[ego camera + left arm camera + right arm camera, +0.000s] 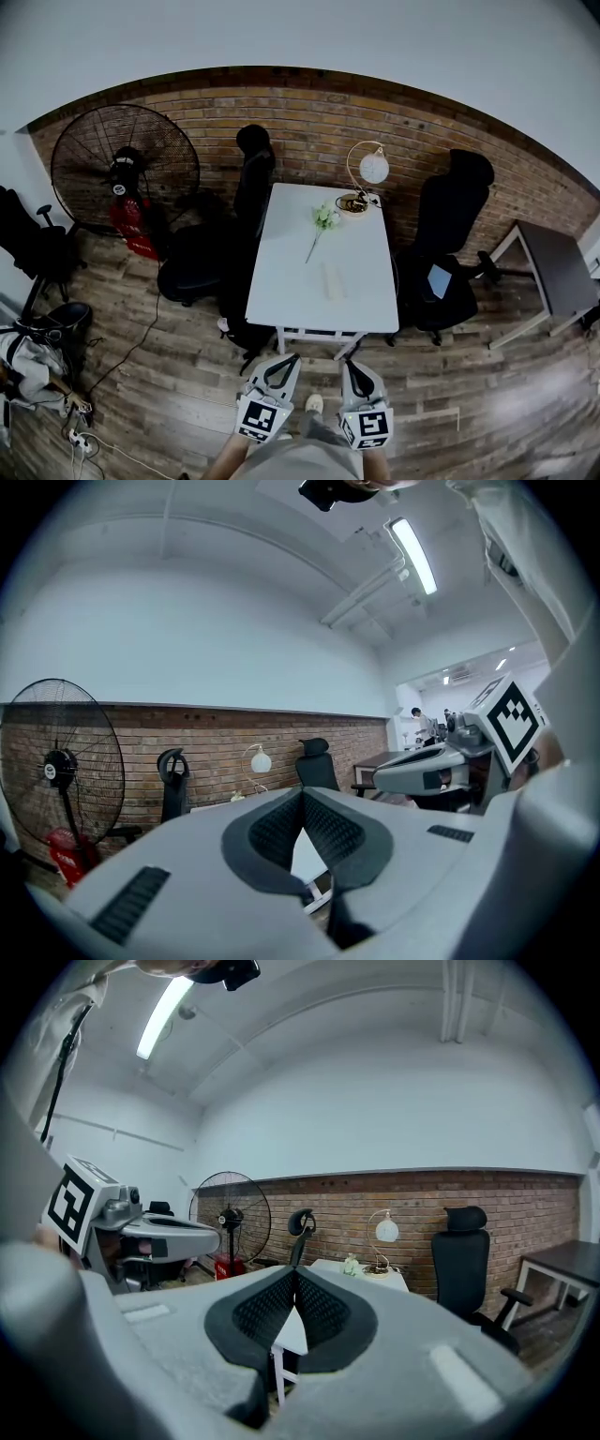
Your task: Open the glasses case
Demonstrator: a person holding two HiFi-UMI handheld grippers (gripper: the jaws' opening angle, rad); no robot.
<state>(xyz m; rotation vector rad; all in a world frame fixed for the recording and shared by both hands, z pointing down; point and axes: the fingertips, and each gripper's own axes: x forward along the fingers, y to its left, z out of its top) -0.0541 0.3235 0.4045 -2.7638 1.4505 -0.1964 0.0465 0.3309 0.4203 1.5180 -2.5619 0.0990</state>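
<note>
Pointing at table point(291, 272), left tool point(288, 360), right tool point(348, 365), both closed

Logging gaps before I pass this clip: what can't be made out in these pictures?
- glasses case, head view: too small, pale against the white table; lid state unreadable.
- Left gripper view: table mostly hidden behind the shut left claw.
- Right gripper view: table seen edge-on, partly behind the shut right claw.
</note>
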